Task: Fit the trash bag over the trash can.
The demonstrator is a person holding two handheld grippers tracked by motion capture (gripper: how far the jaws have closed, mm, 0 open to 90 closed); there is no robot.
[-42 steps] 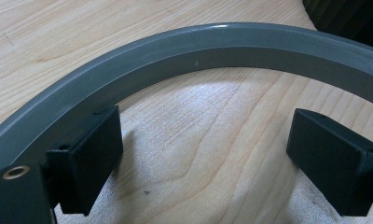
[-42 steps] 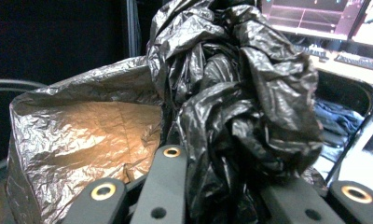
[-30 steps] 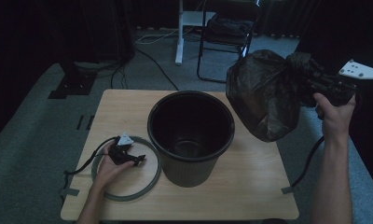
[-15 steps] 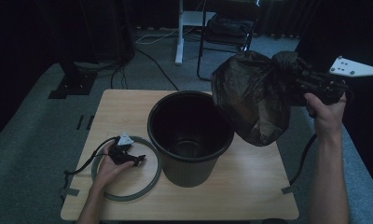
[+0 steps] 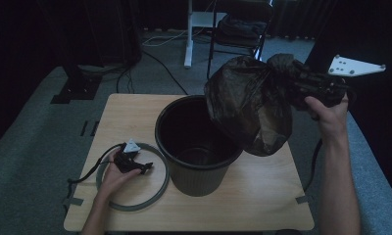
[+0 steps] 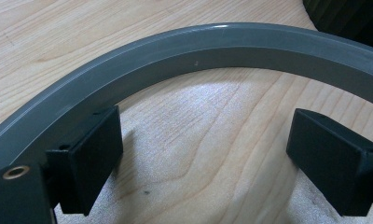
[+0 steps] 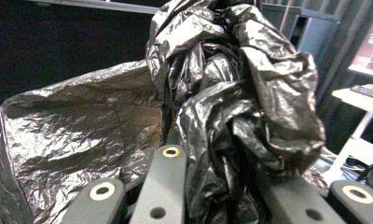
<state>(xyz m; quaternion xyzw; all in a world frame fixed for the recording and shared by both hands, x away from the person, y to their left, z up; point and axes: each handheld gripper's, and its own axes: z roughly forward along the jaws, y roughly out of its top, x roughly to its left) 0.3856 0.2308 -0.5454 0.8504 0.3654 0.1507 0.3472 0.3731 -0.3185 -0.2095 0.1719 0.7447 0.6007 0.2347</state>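
Right gripper [image 5: 302, 81], clamped on bag [image 5: 250, 105], had swung it left, now over bin [image 5: 196, 142]; lowering in looked next. Left gripper [image 5: 135, 164] sat wide open on ring [image 5: 155, 193].

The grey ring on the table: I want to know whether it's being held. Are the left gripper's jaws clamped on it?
No, the left gripper has its jaws wide apart over the wood, with the grey ring curving just beyond them.
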